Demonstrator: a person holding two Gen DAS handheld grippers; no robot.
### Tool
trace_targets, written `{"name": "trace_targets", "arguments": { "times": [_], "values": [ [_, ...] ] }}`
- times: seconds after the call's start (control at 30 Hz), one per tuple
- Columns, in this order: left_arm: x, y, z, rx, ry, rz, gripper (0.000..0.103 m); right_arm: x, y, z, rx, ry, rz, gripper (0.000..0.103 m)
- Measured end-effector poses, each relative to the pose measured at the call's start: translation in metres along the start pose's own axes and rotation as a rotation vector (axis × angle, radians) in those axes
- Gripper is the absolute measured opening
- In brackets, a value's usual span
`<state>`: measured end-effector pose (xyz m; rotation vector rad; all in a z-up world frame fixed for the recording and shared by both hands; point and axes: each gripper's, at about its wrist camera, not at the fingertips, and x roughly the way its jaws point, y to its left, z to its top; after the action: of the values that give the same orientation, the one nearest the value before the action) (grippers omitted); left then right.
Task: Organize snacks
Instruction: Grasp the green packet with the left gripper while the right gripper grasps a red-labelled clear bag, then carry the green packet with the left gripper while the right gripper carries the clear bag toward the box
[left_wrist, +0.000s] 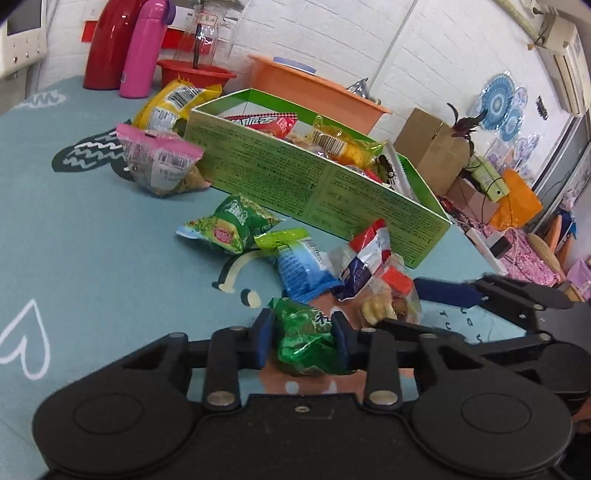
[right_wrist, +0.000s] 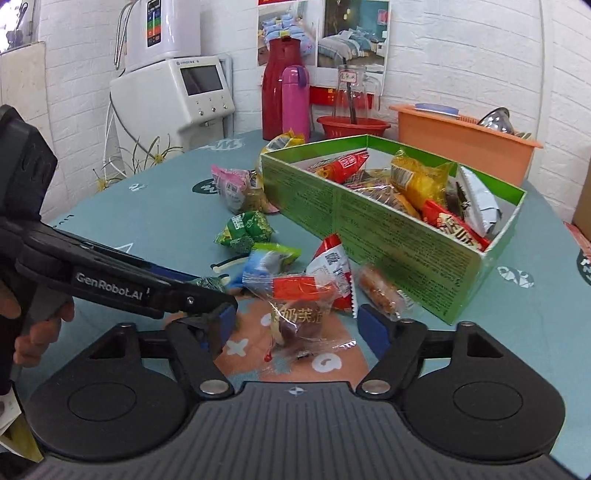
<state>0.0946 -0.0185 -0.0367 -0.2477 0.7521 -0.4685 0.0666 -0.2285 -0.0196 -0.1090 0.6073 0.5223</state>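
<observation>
A green cardboard box (left_wrist: 295, 173) (right_wrist: 388, 225) on the teal table holds several snack packets. Loose packets lie in front of it. My left gripper (left_wrist: 303, 341) is shut on a shiny dark green snack packet (left_wrist: 306, 339), low over the table; it also shows in the right wrist view (right_wrist: 207, 284). My right gripper (right_wrist: 301, 325) is open around a clear packet with a red band (right_wrist: 299, 306), pads apart from it. In the left wrist view the right gripper's fingers (left_wrist: 447, 291) reach in from the right.
Loose on the table: a green packet (left_wrist: 232, 225), a blue one (left_wrist: 299, 266), a red-white-blue one (left_wrist: 365, 258), a pink one (left_wrist: 159, 162), a yellow one (left_wrist: 173, 103). A red flask (right_wrist: 279, 88), pink bottle (right_wrist: 295, 103), red bowl (right_wrist: 352, 127) and orange tub (right_wrist: 461, 133) stand behind.
</observation>
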Motion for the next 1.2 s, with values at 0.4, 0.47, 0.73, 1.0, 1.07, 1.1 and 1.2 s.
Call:
{"name": "trace_targets", "arguments": {
  "times": [0.4,0.47,0.73,1.0,1.07,1.1,1.2],
  "values": [
    [-0.006,0.007,0.0,-0.011,-0.008,-0.024,0.061,0.008,0.002,-0.004,-0.009,0.02,0.009,0.064],
    [-0.007,0.008,-0.003,-0.027,-0.014,-0.033,0.059,0.007,0.002,-0.004,-0.024,0.027,0.017,0.059],
    [-0.051,0.015,0.004,-0.077,-0.127,-0.054,0.059,-0.009,0.015,0.022,-0.068,0.036,0.086,0.058],
    [-0.068,0.02,0.031,-0.054,-0.201,-0.068,0.059,-0.004,0.026,0.048,-0.095,-0.002,0.031,0.058],
    [-0.068,0.021,0.033,-0.046,-0.205,-0.068,0.059,-0.001,0.027,0.053,-0.098,-0.011,0.017,0.058],
    [-0.067,0.021,0.035,-0.045,-0.205,-0.066,0.059,0.001,0.027,0.056,-0.096,-0.017,0.009,0.058],
    [-0.065,0.024,0.04,-0.041,-0.204,-0.068,0.059,0.004,0.023,0.065,-0.085,-0.041,-0.022,0.058]
  ]
}}
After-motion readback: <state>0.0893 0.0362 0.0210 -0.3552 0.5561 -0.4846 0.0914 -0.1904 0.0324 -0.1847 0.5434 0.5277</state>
